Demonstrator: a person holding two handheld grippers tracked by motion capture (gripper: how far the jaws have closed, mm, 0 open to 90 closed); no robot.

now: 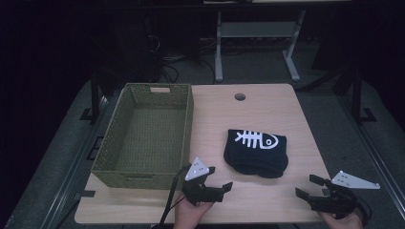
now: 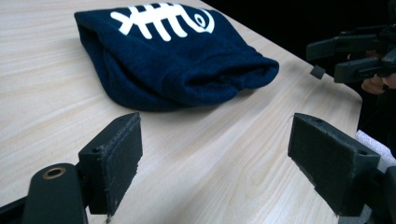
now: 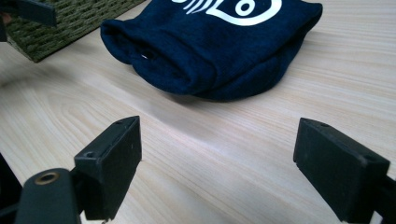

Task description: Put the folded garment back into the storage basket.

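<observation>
A folded dark-blue cloth with a white fish-bone print (image 1: 256,152) lies on the pale wooden table (image 1: 267,107), right of centre and beside the woven olive-green basket (image 1: 119,162). The left gripper (image 1: 218,178) hovers near the cloth's front-left corner, the right gripper (image 1: 308,187) off its front-right — both apart from it, fingers (image 2: 116,158) spread wide with nothing between them. Bare table runs between cloth and front edge; the cloth's right side lies near the table's right edge.
</observation>
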